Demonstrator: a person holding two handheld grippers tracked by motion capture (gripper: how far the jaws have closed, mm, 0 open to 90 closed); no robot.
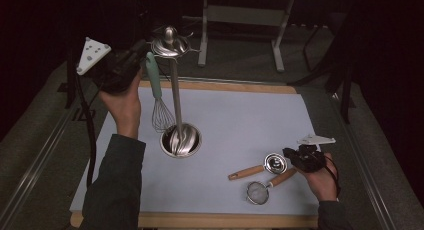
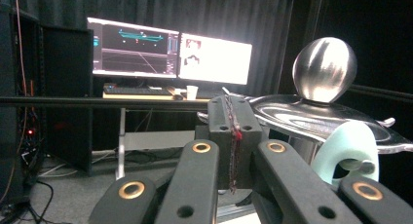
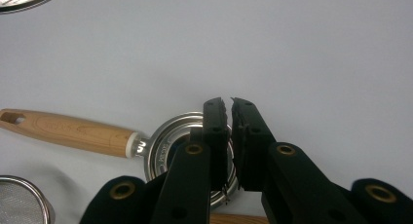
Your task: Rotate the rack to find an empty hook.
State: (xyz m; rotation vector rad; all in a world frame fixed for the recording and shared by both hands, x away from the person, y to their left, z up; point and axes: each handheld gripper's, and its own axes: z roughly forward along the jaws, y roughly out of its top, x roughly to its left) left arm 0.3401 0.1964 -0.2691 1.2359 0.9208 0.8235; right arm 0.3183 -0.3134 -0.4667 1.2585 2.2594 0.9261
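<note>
Up by the head of the steel utensil stand (image 1: 175, 95), the left gripper (image 1: 136, 54) is hovering level with the stand's polished ball knob (image 2: 325, 68) and its dished, ridged top plate (image 2: 311, 118). Its black jaws are lying pressed together with nothing between them. Just beside them a whisk (image 1: 159, 97) is hanging from the plate, its pale mint, smooth rounded handle end (image 2: 348, 148) looped on a hook and its wire balloon dangling above the stand's round, shiny base (image 1: 192, 144).

Near the front right of the pale blue mat (image 1: 240, 120), the right gripper (image 1: 291, 155) is sitting low over a small steel measuring cup (image 3: 170, 141) with a light wooden handle; its jaws are showing only a thin slit and gripping nothing. A fine-mesh strainer (image 1: 258, 192), also wood-handled, is lying just beside the cup.
</note>
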